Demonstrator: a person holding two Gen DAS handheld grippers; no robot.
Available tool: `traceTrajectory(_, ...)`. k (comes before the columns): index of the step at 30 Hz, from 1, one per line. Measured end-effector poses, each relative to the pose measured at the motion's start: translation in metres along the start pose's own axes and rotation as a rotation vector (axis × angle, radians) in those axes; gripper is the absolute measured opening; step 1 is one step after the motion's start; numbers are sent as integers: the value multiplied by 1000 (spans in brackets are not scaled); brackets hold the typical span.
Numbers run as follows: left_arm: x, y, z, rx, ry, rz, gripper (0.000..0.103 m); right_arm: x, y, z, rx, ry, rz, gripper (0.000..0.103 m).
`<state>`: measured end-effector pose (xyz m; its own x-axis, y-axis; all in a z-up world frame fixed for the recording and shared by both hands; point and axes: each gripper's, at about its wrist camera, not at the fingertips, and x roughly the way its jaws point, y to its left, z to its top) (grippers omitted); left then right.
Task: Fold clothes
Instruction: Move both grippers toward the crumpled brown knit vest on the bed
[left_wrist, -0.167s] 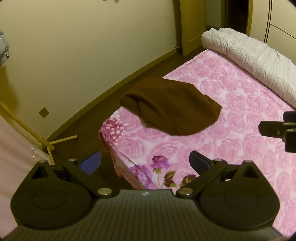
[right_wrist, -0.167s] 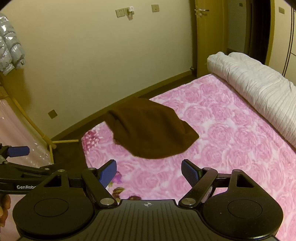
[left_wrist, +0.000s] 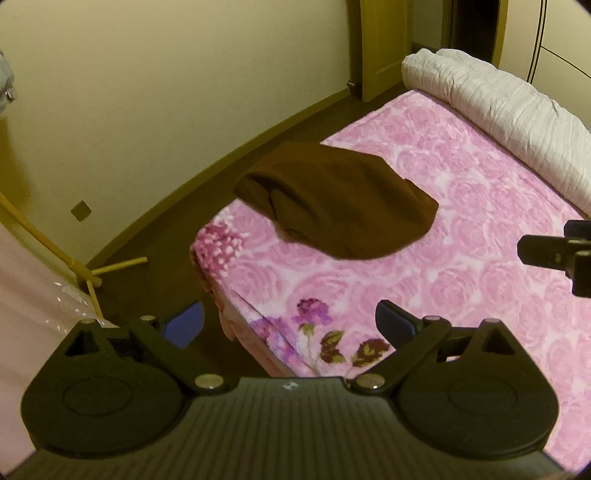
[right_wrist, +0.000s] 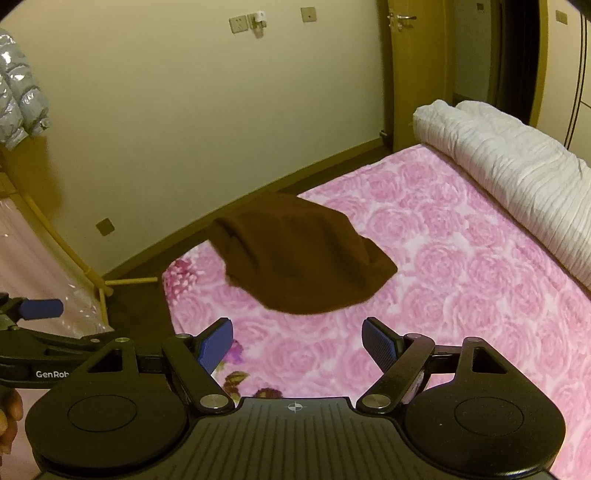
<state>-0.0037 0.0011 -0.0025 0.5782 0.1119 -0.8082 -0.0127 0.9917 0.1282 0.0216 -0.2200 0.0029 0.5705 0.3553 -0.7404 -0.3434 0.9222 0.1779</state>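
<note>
A folded dark brown garment lies on the pink floral bed near its far corner; it also shows in the right wrist view. My left gripper is open and empty, held above the bed's near corner, well short of the garment. My right gripper is open and empty above the bed, also short of the garment. The right gripper's tip shows at the right edge of the left wrist view. The left gripper's blue fingertip shows at the left of the right wrist view.
A rolled white quilt lies along the bed's far side. A yellow rack leg and pink plastic cover stand on the dark floor left of the bed. A wooden door and a silver jacket are at the wall.
</note>
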Motion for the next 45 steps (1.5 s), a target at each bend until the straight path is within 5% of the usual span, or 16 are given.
traceTrajectory(38,19,-32,-7,-43,60,-36,97,19,-56,-6,2,66,54,80)
traceTrajectory(45,41,-20,0,133,-2,-44,96,40,-55,-9,-59,76,52,80)
